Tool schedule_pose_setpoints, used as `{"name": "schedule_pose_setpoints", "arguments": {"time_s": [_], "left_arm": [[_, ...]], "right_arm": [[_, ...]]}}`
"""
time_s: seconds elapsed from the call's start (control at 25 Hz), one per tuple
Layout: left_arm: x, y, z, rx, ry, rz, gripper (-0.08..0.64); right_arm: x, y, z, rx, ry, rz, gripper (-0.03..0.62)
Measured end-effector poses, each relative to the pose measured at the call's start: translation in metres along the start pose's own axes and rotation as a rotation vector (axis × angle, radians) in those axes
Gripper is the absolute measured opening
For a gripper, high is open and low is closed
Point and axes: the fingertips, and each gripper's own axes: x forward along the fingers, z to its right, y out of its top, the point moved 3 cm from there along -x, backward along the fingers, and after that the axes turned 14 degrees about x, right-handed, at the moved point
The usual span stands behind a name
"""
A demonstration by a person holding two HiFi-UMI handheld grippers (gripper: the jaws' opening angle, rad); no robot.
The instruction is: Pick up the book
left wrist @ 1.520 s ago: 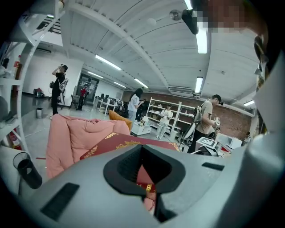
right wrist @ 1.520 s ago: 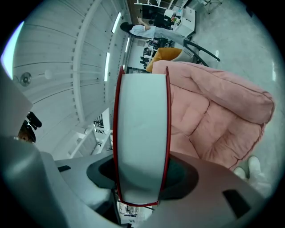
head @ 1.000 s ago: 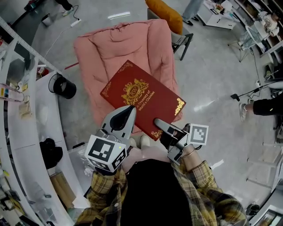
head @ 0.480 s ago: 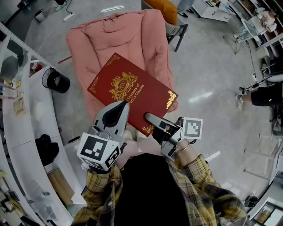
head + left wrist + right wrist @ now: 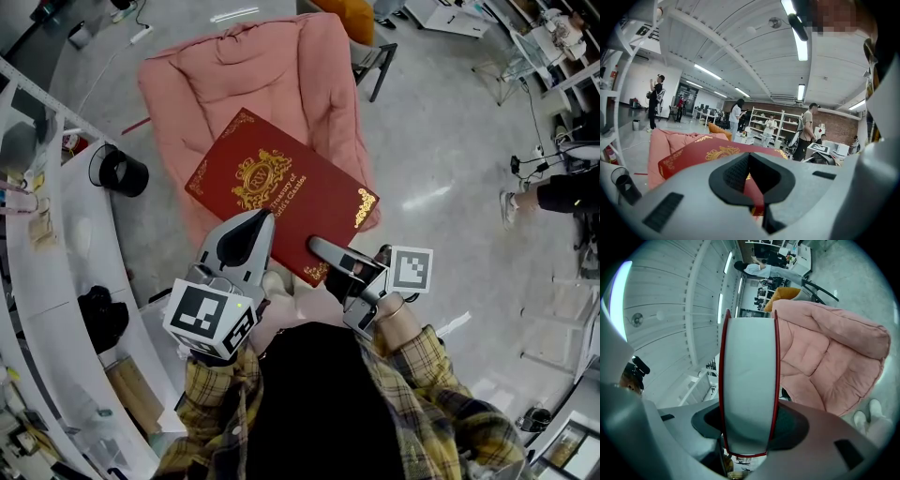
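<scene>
Over the pink cushion [image 5: 244, 75], left gripper [image 5: 251, 225] and right gripper [image 5: 323, 251] each clamp the red book [image 5: 281, 187]. The lift step appears to be in hand. Next, raise both grippers evenly.

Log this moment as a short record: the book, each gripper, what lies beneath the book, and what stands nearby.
book: red hardcover with gold ornament, closed, front cover up, apparently lifted off the seat
left gripper: shut on the book's near edge
right gripper: shut on the book near its closest corner, page block between the jaws
beneath: pink cushioned chair; the book's right corner juts out over the floor
nearby: black bin on the floor left of the chair
</scene>
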Motion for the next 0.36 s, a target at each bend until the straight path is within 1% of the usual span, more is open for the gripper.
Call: {"name": "schedule_pose_setpoints", "arguments": {"time_s": [0.36], "left_arm": [[0.0028, 0.0000, -0.0019, 0.001, -0.012, -0.005, 0.003]], "right_arm": [[-0.0012, 0.0022, 0.0021, 0.009, -0.003, 0.017, 0.245]]}}
